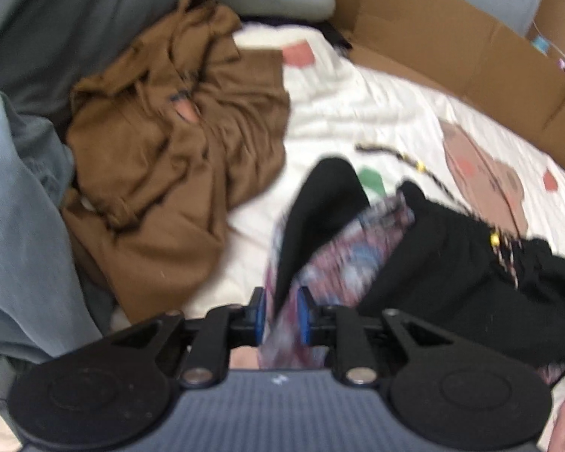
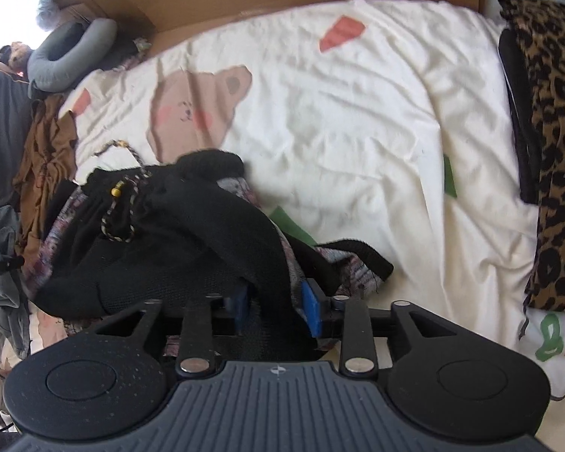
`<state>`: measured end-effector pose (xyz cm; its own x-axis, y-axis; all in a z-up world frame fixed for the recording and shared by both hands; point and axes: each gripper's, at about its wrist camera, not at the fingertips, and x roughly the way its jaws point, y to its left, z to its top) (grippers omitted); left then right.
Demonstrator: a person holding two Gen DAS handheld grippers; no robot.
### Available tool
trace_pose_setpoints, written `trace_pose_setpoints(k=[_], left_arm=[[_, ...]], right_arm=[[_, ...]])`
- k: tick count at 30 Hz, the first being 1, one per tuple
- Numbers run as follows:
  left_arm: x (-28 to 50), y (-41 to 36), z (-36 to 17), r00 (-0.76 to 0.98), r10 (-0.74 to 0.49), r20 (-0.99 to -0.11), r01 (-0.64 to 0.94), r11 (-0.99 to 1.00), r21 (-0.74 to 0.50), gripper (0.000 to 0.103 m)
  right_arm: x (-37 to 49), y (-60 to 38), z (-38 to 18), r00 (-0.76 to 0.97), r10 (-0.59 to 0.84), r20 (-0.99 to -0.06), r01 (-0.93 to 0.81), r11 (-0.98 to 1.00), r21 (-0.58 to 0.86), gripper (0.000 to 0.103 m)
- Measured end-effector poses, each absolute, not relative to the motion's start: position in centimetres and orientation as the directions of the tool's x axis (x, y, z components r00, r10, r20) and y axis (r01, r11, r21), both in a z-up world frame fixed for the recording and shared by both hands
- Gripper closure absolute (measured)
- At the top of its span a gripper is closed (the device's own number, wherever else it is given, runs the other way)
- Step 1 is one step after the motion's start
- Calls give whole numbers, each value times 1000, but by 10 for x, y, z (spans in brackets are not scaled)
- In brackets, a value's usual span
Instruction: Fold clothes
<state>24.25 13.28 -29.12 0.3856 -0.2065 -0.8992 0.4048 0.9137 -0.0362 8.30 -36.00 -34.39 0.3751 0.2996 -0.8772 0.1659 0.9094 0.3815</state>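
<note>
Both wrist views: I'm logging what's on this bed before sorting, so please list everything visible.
black and patterned garment: one, black with pink-grey pattern and a braided cord, bunched near both grippers
brown garment: one, brown, crumpled at the bed's left
leopard-print garment: one, tan and black, folded at the right edge
grey-blue clothes: a pile, far left
grey cushion: one, curved, far corner
cardboard: brown, along the far side
bedsheet: one, cream with bear prints
left hand-held gripper: patterned cloth between its blue pads
right hand-held gripper: black cloth between its pads
</note>
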Motion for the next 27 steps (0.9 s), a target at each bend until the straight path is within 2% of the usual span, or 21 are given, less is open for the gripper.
trace_pose_setpoints(k=[11, 13, 19, 27], left_arm=[[246, 75, -292, 380, -336, -862, 478, 869, -128, 81], [245, 61, -295, 370, -367, -853, 501, 853, -149, 74], [242, 14, -303, 326, -418, -848, 534, 821, -200, 73], [222, -33, -319, 259, -447, -857, 624, 754, -205, 71]], right_arm=[[96, -366, -330, 458, 296, -838, 167, 898, 408, 64], [98, -367, -331, 463, 295, -836, 175, 894, 413, 64], [107, -362, -334, 487, 308, -817, 202, 871, 448, 64], [116, -355, -333, 515, 309, -799, 184, 871, 456, 64]])
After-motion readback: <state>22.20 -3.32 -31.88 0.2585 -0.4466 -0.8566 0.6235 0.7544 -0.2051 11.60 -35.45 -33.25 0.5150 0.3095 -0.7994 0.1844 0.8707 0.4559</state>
